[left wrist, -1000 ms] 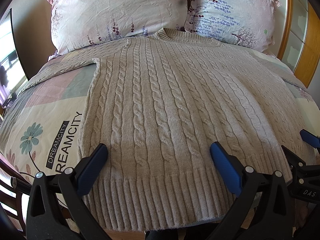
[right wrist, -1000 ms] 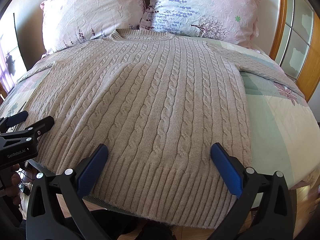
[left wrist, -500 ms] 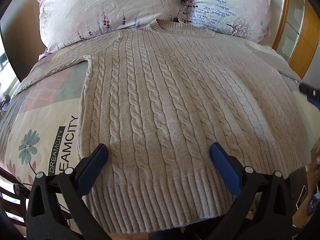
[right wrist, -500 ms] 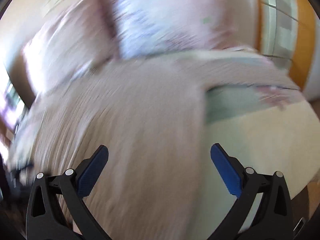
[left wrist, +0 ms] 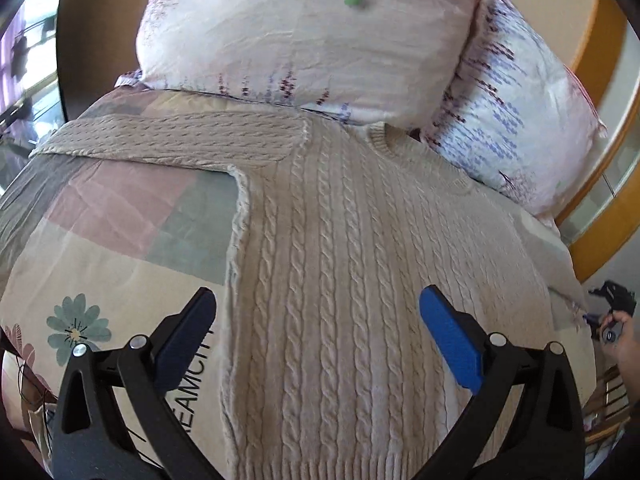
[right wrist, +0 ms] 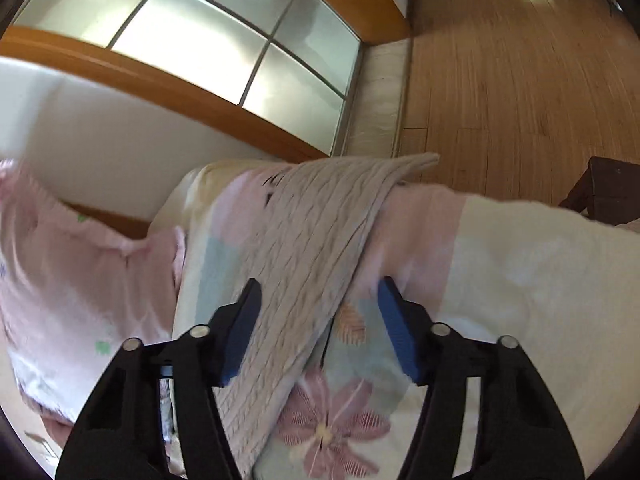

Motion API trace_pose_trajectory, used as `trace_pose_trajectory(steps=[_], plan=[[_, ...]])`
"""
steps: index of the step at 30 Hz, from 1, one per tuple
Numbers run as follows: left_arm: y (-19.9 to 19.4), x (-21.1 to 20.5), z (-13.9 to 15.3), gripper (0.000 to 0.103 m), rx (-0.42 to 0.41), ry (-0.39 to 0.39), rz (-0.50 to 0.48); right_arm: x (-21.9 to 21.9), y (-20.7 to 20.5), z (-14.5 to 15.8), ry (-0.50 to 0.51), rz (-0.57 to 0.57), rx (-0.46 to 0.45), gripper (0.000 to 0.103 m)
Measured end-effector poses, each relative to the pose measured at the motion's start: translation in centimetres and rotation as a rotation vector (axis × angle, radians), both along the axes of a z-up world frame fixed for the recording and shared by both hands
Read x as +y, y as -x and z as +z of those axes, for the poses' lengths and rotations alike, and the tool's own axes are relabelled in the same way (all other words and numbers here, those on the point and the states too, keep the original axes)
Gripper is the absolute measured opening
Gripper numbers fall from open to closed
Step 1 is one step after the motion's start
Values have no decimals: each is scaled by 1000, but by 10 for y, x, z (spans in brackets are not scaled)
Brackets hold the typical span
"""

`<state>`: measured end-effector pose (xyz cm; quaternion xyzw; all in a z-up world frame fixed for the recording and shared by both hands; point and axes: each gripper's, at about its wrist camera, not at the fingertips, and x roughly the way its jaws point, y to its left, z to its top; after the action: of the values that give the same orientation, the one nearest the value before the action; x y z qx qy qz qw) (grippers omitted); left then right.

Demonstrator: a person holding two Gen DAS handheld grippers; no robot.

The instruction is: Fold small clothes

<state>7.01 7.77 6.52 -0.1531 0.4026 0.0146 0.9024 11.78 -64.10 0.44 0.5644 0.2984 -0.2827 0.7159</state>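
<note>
A beige cable-knit sweater [left wrist: 352, 264] lies flat, front up, on a bed, its neck toward the pillows. Its left sleeve [left wrist: 172, 140] stretches out to the left. My left gripper [left wrist: 316, 324] is open and empty, hovering over the sweater's lower left body. In the right wrist view the other sleeve [right wrist: 320, 232] runs toward the bed's edge, its cuff hanging over. My right gripper [right wrist: 320, 320] is open, its jaws straddling this sleeve just above it. It also shows small at the right edge of the left wrist view [left wrist: 612, 312].
Two floral pillows [left wrist: 304, 36] [left wrist: 516, 108] lie at the head of the bed. A patterned quilt [left wrist: 116, 240] covers the bed. A wooden-framed glass panel [right wrist: 224, 52] and wooden floor [right wrist: 520, 80] lie beyond the bed's right side. A dark piece of furniture [right wrist: 608, 188] stands there.
My left gripper moved forward and left along the sweater. My right gripper swung away right from the hem and now sits over the right sleeve, jaws somewhat narrower.
</note>
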Motion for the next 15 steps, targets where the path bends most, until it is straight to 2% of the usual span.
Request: trace_pose_trajectory(steps=[5, 7, 9, 11, 14, 15], plan=[[-7, 39, 1, 101, 15, 10, 109, -15, -4, -4, -2, -40, -26, 39], [-8, 54, 0, 101, 22, 24, 152, -25, -7, -7, 18, -27, -9, 9], [-10, 70, -1, 101, 27, 26, 200, -28, -15, -8, 48, 5, 30, 8], [-13, 86, -2, 101, 46, 30, 228, -15, -22, 15, 173, 35, 42, 8], [-21, 116, -4, 101, 41, 80, 265, 29, -43, 65, 382, 161, -33, 7], [-23, 128, -4, 101, 35, 103, 289, 59, -54, 90, 465, 235, -88, 7]])
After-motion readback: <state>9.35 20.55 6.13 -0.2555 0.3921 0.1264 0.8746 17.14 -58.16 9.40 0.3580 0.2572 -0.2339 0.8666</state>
